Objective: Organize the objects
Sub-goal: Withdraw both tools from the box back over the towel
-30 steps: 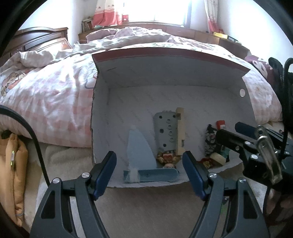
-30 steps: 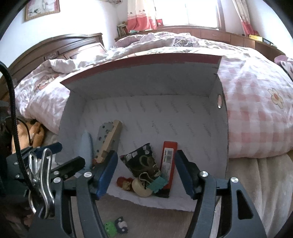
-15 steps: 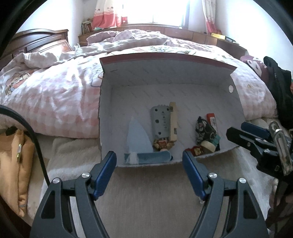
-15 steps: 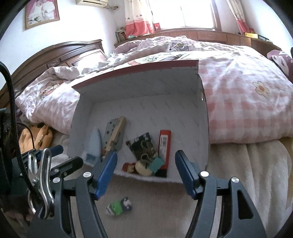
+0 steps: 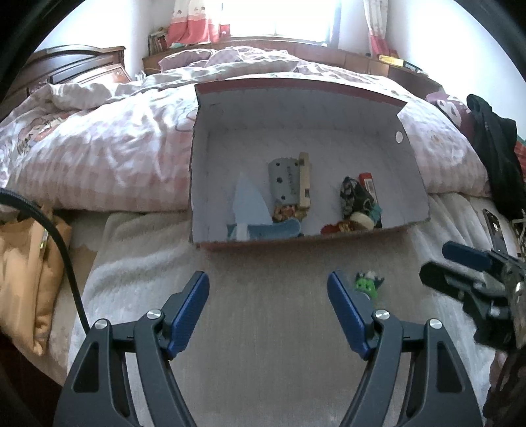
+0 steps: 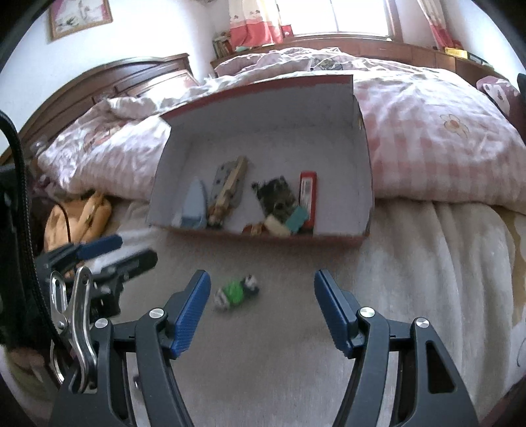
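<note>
Nearest, the right claw [image 6: 259, 308] hangs released and empty over the beige blanket [image 6: 263, 361], the left claw [image 5: 268, 310] likewise spread; to finish well, centre over the small green toy [image 6: 234, 293] lying just ahead, pinch its body, then lift into the open box [image 6: 366, 184] beyond

Was a home bedroom: marked by a bed with a rumpled pink checked quilt [image 5: 108, 154], a dark carved wooden headboard [image 6: 108, 85], red-and-white curtains [image 6: 253, 23] at a bright window [image 5: 282, 16], and a framed picture [image 6: 80, 14] on the wall.
</note>
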Motion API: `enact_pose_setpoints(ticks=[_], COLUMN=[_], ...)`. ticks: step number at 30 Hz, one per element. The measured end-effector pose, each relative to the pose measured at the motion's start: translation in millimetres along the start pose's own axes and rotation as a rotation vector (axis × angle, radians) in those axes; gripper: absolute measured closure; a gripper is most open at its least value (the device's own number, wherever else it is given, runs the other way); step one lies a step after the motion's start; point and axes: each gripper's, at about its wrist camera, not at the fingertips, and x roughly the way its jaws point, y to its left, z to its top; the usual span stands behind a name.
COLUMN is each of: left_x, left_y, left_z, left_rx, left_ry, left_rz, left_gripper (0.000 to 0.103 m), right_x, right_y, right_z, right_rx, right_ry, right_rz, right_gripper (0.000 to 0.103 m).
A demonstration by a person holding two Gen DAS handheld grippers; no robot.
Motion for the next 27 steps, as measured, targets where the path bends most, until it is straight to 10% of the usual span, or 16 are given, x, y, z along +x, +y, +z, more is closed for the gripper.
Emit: enact_pose_setpoints(ticks=[27], left_x=[-35], left_y=[-22], left_z=[-86], left_rx=[0.072], left_ry=[0.098], left_rz=[-0.105], left_gripper=[0.028], right_x=[-13], right_y=[3], right_z=[-61], right_rx=[0.014], right_ry=[0.096], right_rz=[-0.031], right_gripper=[0.036])
